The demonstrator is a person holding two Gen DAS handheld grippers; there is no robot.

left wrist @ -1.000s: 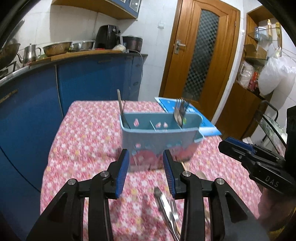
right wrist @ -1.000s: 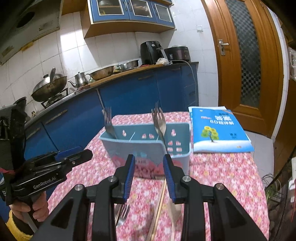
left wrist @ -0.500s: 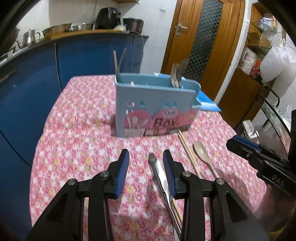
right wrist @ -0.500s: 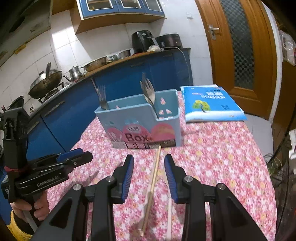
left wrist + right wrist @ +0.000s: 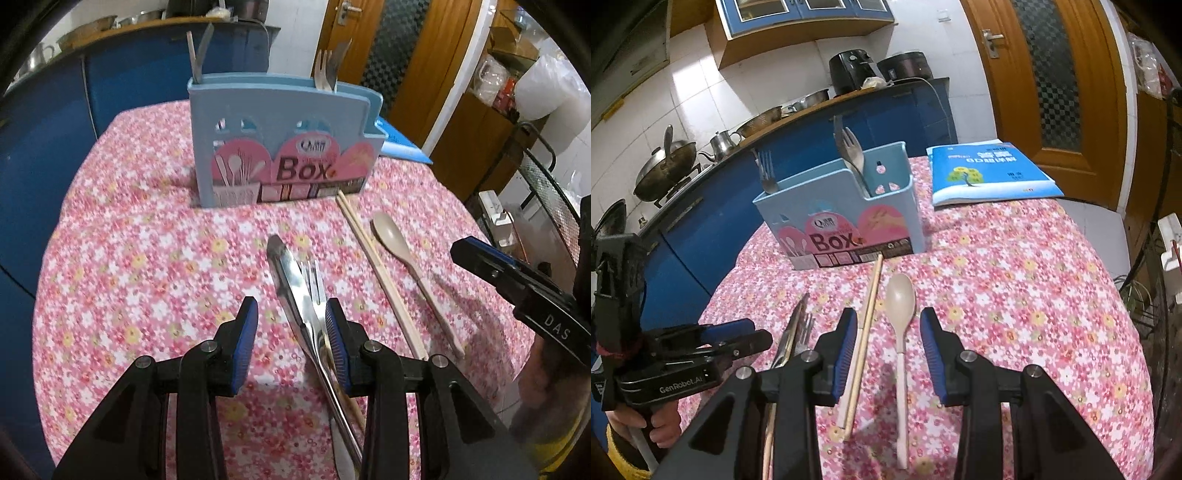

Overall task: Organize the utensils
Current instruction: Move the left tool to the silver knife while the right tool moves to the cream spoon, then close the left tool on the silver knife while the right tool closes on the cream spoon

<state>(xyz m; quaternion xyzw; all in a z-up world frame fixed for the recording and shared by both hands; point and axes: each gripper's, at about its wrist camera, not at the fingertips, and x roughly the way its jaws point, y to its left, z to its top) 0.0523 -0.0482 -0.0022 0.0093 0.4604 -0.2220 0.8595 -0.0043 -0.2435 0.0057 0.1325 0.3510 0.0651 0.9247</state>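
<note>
A light blue utensil holder (image 5: 284, 136) printed with the word "Box" stands near the middle of a tabletop (image 5: 147, 258) covered in a pink floral cloth. Forks (image 5: 327, 70) stick up from its right end in the left wrist view, and more cutlery handles (image 5: 197, 55) rise from its left end.

Loose utensils lie on the cloth in front of the holder. A beige spoon (image 5: 901, 314) lies with its bowl toward the holder. Just beside it is a pair of wooden chopsticks (image 5: 868, 317), their far tips nearly touching the holder's base. Further left lie a steel knife (image 5: 291, 284) and a steel fork (image 5: 314, 280), side by side and overlapping.

The right claw (image 5: 888, 347) hangs above the spoon with its blue-padded jaws partly apart, holding nothing; the spoon's handle runs between them in this view and the chopsticks pass by its left pad. The left claw (image 5: 290, 332) is likewise partly open and empty, low over the knife and fork, which lie close to its right pad.

A blue book (image 5: 990, 173) lies on the far right corner of the tabletop. Behind are blue kitchen cabinets (image 5: 812, 140) and a wooden door (image 5: 1052, 85).
</note>
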